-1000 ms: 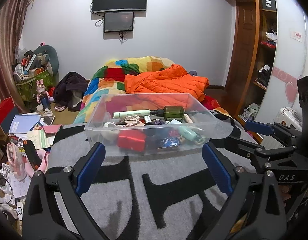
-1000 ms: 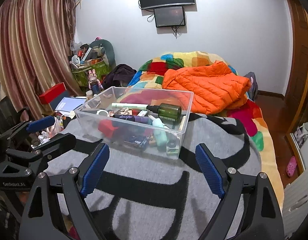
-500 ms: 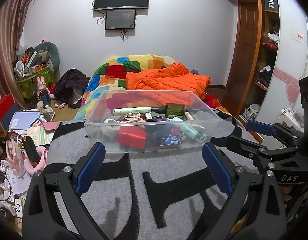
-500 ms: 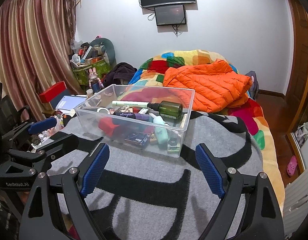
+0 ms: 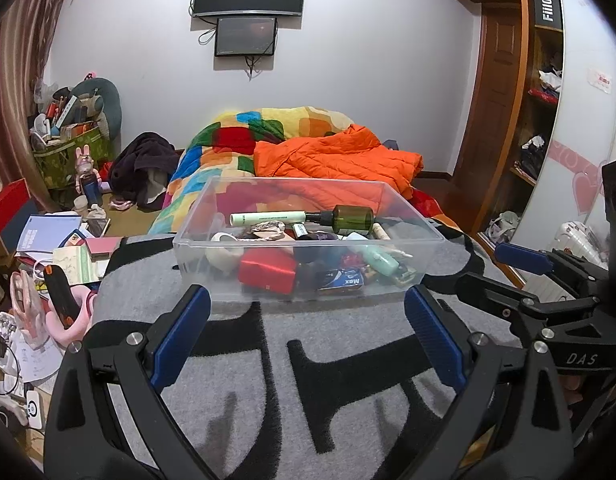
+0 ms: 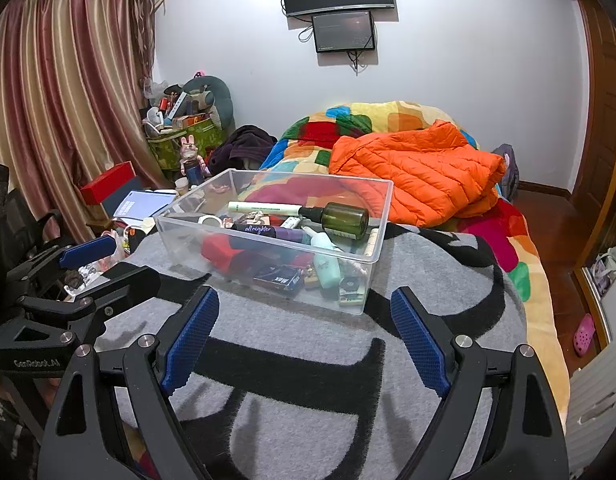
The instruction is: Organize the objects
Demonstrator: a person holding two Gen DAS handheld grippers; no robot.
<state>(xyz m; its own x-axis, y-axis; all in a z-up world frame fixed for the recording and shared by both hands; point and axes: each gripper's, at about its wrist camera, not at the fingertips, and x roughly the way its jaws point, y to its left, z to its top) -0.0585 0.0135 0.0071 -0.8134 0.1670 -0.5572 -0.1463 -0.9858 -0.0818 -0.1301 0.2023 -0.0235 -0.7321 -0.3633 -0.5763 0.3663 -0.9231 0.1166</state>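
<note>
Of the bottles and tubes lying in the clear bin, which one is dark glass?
The green bottle with the black neck, lying on top of the pile. The mint bottle and purple tube beside it are opaque.

grey-and-black blanket (image 5: 348, 380), orange jacket (image 5: 336, 160), blue-padded fingers (image 5: 179, 332)

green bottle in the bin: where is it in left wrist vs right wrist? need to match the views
Left wrist: the green bottle lies on its side atop the pile, right of centre in the clear bin, toward the back.
Right wrist: the green bottle lies near the bin's far right corner, centre frame.
Shared landmark: the orange jacket on the bed behind the bin.
</note>
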